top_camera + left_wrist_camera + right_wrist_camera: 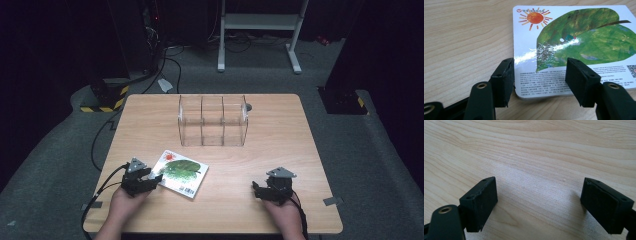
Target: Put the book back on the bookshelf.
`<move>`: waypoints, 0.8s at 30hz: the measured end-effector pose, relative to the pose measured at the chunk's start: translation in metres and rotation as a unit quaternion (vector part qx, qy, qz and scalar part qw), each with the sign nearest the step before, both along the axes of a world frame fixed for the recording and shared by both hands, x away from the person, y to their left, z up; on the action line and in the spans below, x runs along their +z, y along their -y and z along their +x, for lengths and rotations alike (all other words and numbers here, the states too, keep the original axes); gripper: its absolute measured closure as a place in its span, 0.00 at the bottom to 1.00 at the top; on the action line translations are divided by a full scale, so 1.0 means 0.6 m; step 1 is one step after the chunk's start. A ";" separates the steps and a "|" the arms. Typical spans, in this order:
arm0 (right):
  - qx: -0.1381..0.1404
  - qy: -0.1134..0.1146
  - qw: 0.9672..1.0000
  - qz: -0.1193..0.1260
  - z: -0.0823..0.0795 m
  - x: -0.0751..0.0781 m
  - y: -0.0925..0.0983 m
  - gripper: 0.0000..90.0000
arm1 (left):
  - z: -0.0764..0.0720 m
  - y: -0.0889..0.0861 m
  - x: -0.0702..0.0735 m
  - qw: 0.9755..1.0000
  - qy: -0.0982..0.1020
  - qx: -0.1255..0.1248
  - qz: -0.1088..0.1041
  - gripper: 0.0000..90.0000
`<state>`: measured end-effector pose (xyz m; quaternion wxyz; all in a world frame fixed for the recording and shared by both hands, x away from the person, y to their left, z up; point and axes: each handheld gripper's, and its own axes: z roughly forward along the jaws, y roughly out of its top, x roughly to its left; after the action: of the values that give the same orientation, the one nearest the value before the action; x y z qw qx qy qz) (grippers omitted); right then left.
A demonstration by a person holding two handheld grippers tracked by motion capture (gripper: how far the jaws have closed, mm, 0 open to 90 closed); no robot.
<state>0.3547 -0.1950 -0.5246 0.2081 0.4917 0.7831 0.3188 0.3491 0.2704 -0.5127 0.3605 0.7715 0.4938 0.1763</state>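
High view: a wooden table (150,130) carries a clear three-compartment organiser (213,120) toward its far side and a flat picture book (180,173) near the front left, with the left gripper (152,181) at the book's near corner and the right gripper (256,190) well apart over bare wood. Left gripper view: its jaws stand apart, straddling the book's near edge, where a painted sun (534,18), a green leaf (586,37) and small print show. Right gripper view: jaws spread wide, gripping nothing, above plain wood grain.

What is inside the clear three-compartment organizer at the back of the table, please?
Nothing shows inside the clear organizer: through its walls, all three compartments show bare table. It is small and glary in the high view, so something tiny could escape notice.
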 end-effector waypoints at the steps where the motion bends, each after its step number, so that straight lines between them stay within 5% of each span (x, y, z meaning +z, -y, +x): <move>1: 0.000 0.000 1.000 0.000 0.000 0.000 0.000 0.15 | -0.001 0.001 0.001 1.000 0.000 0.000 -0.002 0.45; 5: -0.001 -0.002 1.000 0.001 0.000 0.000 -0.001 0.15 | -0.004 0.011 0.004 1.000 0.003 -0.011 0.004 0.44; 9: -0.001 -0.001 1.000 0.001 0.000 0.000 -0.001 0.15 | -0.008 0.032 0.005 0.999 0.001 -0.029 -0.013 0.46; 17: -0.002 0.001 1.000 -0.001 -0.001 0.001 -0.003 0.17 | -0.031 0.089 0.011 0.997 0.040 -0.052 0.039 0.45; 20: 0.000 0.000 1.000 -0.004 -0.002 0.002 -0.004 0.21 | -0.035 0.097 0.011 0.998 0.048 -0.042 0.029 0.45; 24: 0.010 0.001 1.000 -0.001 -0.005 0.005 -0.015 0.23 | -0.022 0.068 0.002 0.999 0.040 0.011 0.024 0.40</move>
<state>0.3516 -0.1857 -0.5216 0.2062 0.4832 0.7880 0.3209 0.3362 0.2298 -0.5112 0.3598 0.7666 0.4829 0.2227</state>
